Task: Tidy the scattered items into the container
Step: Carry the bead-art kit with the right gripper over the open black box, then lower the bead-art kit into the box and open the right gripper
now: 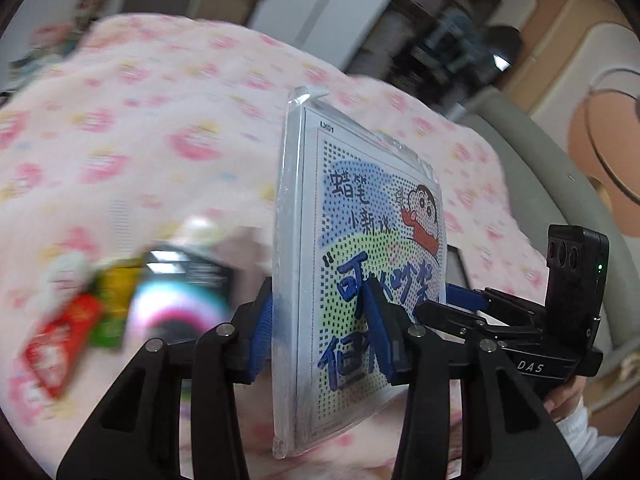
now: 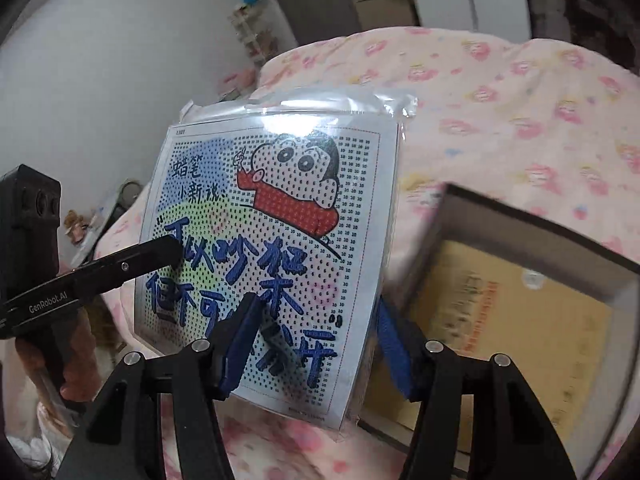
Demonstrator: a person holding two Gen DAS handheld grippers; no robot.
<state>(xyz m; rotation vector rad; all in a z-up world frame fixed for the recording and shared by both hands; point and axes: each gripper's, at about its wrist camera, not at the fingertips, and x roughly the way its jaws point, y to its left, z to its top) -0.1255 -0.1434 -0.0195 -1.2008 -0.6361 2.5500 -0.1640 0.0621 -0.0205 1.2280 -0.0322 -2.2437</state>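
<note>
A flat cartoon picture kit in clear plastic wrap (image 1: 360, 240) is held upright above the pink bed. My left gripper (image 1: 320, 328) is shut on its lower edge. In the right wrist view the same kit (image 2: 272, 232) fills the middle, and my right gripper (image 2: 316, 344) is shut on its lower edge too. The left gripper's finger (image 2: 152, 256) shows on the kit's left side. The container, a dark-rimmed open box (image 2: 520, 312), lies on the bed just right of the kit. Scattered items lie at the left: a red packet (image 1: 56, 352), a green packet (image 1: 116, 304) and a black box (image 1: 192, 280).
A pink patterned blanket (image 1: 140, 120) covers the bed. A grey curved bed edge (image 1: 532, 152) runs at the right. A white wall (image 2: 100, 60) and a door stand beyond the bed.
</note>
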